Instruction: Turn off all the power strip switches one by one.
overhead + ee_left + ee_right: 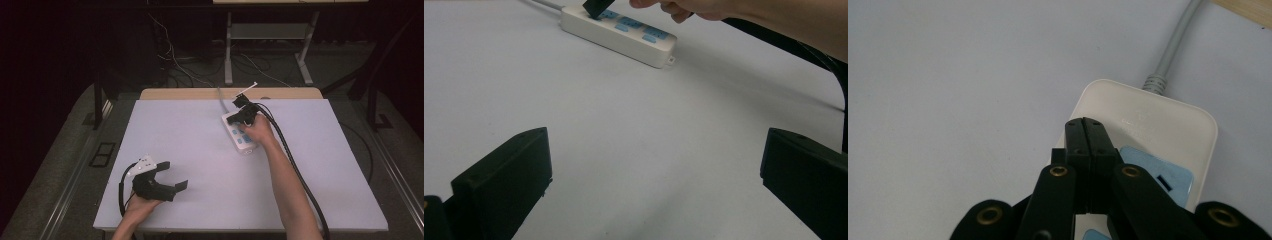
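Jaws of your right gripper are pressed fully together with nothing between them, and their joined tips sit over the far end of the power strip, at or just above its top face beside the first blue socket; contact cannot be confirmed. Your left gripper rests at the near left of the table with its jaws spread wide and nothing in them, well apart from the strip.

Locate the power strip right of centre on the far half of the table. Its long axis runs diagonally, from the far-left end, where the grey cord leaves toward the far edge, to the near-right end. Your right hand is over it and is the nearer one by a wide margin.

Note its appearance: a cream-white, rounded-corner bar lying flat, with a row of blue socket faces along its top. Any press should go straight down from the closed tips, since the strip lies directly under them.
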`<action>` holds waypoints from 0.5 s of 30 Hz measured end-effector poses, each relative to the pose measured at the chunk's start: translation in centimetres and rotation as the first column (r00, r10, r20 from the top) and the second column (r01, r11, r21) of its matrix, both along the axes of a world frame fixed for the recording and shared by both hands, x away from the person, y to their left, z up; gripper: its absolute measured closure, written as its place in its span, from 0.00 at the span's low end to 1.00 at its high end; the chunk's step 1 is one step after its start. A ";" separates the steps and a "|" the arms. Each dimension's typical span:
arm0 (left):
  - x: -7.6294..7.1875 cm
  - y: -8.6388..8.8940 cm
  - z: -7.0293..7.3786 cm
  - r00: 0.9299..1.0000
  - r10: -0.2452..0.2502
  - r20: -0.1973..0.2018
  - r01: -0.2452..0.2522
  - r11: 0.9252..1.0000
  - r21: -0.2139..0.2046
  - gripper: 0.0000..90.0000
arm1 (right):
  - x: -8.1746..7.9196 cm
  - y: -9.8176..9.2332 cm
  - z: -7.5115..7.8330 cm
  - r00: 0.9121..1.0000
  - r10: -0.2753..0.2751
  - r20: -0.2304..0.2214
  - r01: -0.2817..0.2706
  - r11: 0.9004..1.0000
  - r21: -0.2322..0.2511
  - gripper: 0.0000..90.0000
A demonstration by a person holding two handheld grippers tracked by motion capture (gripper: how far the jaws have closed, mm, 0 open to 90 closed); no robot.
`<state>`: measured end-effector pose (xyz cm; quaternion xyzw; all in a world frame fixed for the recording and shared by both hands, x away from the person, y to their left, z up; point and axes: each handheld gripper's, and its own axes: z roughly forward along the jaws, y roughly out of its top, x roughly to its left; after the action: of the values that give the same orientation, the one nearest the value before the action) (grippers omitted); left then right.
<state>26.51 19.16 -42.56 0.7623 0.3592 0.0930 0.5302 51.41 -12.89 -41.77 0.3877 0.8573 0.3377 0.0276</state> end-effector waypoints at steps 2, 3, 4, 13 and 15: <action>0.0 0.0 0.0 1.000 0.001 0.001 -0.001 1.000 -0.002 0.00 | 0.0 -0.1 0.0 1.000 0.002 -0.001 -0.002 1.000 0.001 1.00; 0.0 0.1 0.0 1.000 0.003 0.002 -0.003 1.000 -0.003 0.00 | 0.0 -0.1 0.0 1.000 0.002 0.004 -0.002 1.000 0.003 1.00; 0.0 0.1 0.0 1.000 0.005 0.003 -0.005 1.000 -0.007 0.00 | -0.1 -0.1 -0.1 1.000 0.001 0.011 -0.001 1.000 0.009 1.00; 0.1 0.3 0.0 1.000 0.009 -0.003 -0.009 1.000 -0.016 0.00 | -0.9 0.0 1.0 0.999 0.028 0.025 -0.028 0.999 0.017 1.00; 0.1 0.2 0.0 1.000 0.007 -0.003 -0.007 1.000 -0.017 0.00 | -1.2 -0.2 1.4 0.998 0.037 0.043 -0.038 0.999 0.026 1.00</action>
<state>26.56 19.36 -42.57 0.7568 0.3637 0.0907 0.5355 50.20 -13.10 -40.39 0.3648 0.8589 0.3577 0.0342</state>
